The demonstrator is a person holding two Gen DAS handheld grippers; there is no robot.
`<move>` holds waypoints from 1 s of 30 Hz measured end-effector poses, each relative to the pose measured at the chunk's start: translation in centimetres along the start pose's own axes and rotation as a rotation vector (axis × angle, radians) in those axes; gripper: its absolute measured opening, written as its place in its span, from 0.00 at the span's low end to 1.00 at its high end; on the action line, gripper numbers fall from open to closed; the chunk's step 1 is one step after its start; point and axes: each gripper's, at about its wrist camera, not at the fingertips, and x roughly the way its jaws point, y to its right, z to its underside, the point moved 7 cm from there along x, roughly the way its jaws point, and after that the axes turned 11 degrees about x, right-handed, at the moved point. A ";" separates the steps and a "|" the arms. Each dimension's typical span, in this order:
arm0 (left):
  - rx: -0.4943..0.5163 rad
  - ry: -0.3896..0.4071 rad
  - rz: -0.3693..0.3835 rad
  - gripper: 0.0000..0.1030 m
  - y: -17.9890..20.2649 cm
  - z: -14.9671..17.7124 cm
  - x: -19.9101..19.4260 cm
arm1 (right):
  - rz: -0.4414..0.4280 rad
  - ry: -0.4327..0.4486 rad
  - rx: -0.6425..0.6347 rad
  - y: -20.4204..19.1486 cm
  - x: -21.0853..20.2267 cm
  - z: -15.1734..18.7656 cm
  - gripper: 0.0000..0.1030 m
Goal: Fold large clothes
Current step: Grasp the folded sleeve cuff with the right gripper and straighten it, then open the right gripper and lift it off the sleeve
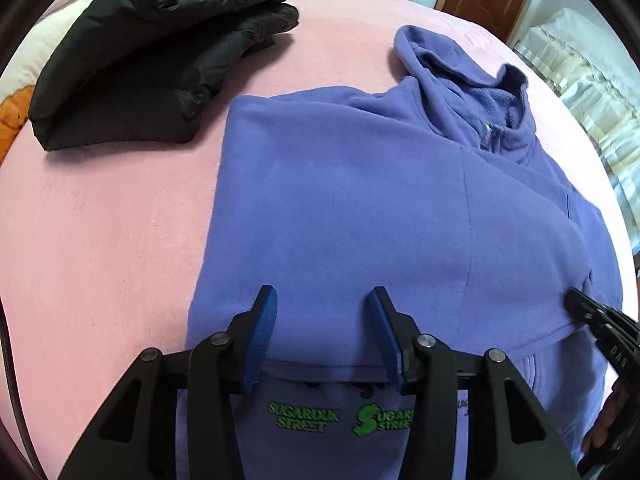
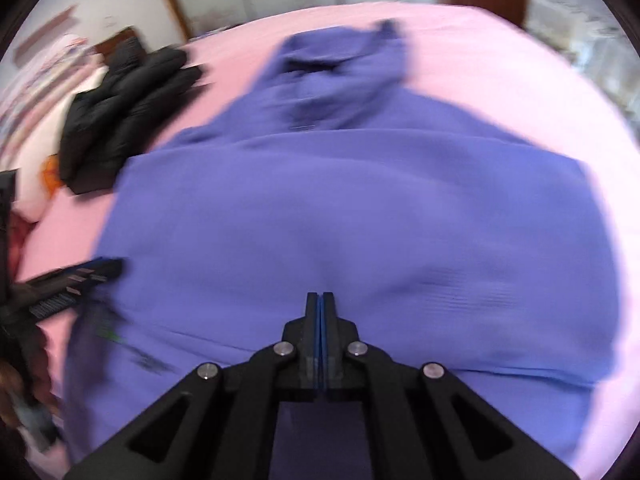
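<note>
Beneath both jaws, purple hoodie (image 1: 360, 184) on pink bedspread (image 1: 100, 220).

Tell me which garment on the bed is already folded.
The black jacket, lying as a compact bundle at the far left of the pink bed. The purple hoodie is still spread out under both sets of jaws.

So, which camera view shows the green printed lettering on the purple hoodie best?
The left wrist view. There the green lettering is sharp near the bottom edge of the purple hoodie, just behind the open left tool, though its arms cover part. The right wrist view is motion-blurred and shows only a faint green smear at lower left.
</note>
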 end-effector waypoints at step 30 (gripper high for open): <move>-0.027 0.026 -0.077 0.88 4.3 -0.7 -10.4 | -0.119 -0.042 0.095 -0.8 -7.7 -1.2 0.03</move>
